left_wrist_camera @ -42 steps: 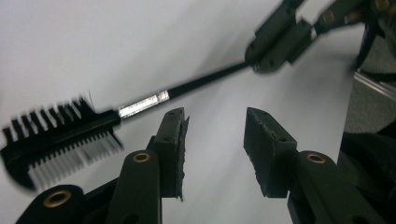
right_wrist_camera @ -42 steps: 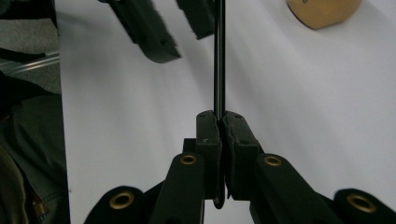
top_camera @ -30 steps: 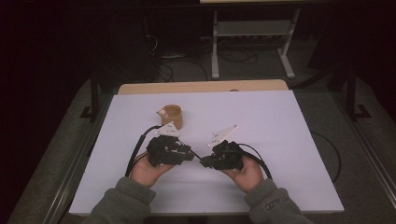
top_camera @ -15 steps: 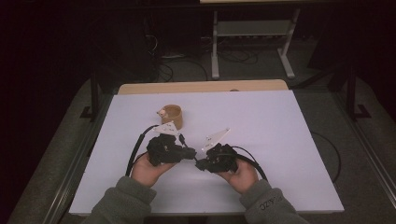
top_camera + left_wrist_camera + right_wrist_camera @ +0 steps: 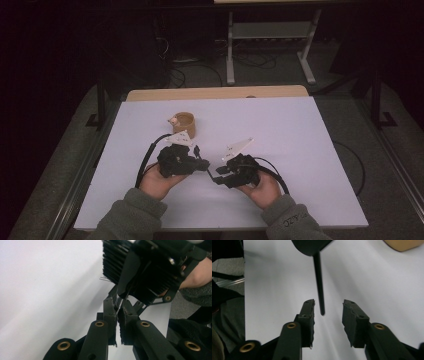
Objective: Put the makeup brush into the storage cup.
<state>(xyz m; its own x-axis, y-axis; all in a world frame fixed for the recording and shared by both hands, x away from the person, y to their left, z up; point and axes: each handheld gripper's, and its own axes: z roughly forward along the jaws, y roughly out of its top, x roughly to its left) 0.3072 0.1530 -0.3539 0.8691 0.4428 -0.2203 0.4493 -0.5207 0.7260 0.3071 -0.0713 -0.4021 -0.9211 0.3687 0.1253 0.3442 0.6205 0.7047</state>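
Both grippers have edged closer together, just this side of the cup (image 5: 184,123) — left gripper (image 5: 204,163) pinches a thin black rod (image 5: 319,282); right gripper (image 5: 216,175), jaws wide, waits around its tip — handover half done

My left gripper (image 5: 204,163) and right gripper (image 5: 216,176) nearly tip to tip low in the middle, brown cup (image 5: 184,124) just above, white table (image 5: 280,135)

A lab — white test table (image 5: 300,150), floor cables (image 5: 250,62), metal stand (image 5: 270,35) behind.
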